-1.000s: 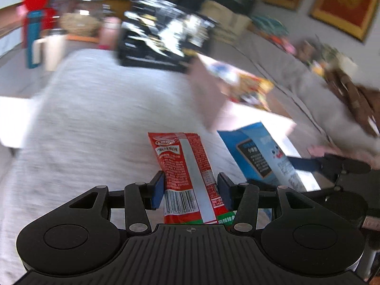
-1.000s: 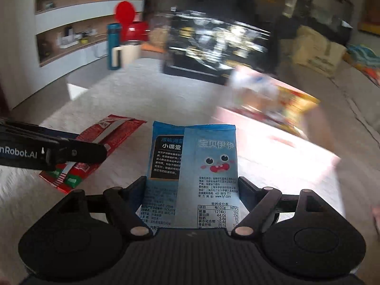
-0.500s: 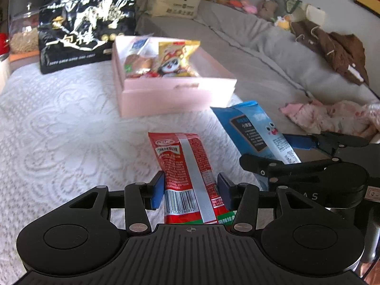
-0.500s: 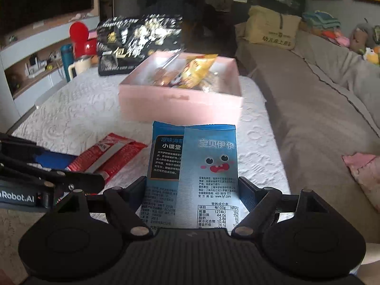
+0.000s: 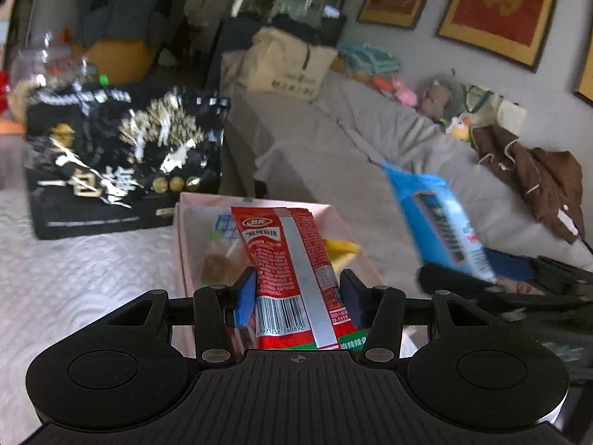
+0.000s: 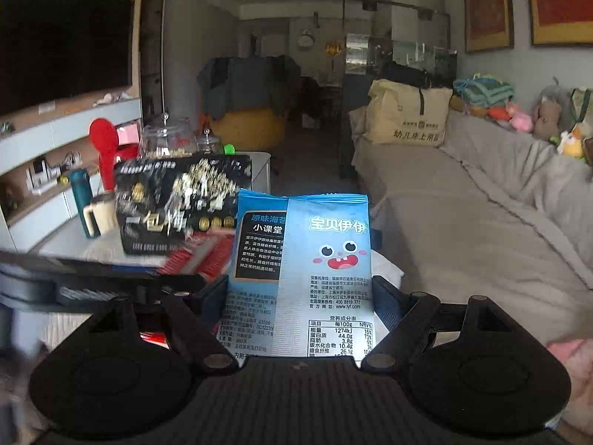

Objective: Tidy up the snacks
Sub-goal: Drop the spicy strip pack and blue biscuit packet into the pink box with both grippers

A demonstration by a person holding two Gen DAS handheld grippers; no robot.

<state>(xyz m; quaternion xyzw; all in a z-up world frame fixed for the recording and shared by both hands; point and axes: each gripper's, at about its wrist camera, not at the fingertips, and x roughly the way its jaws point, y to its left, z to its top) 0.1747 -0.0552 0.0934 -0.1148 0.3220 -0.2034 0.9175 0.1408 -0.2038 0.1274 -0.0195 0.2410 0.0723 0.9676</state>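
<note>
My left gripper (image 5: 298,293) pinches a long red foil snack packet w/ a silver seam and barcode (image 5: 292,278) – pads against both edges, packet held over the open pale-pink cardboard box (image 5: 259,200), which has other snacks in it. Behind the box, on the white textured cloth (image 5: 85,282), stands a big black-and-gold glossy bag (image 5: 122,163). My right gripper (image 6: 300,296) clamps a wide blue snack pouch w/ a cartoon face (image 6: 307,270) – held upright in the air, off to the right of the box, grey sofa (image 6: 463,222) beyond.
</note>
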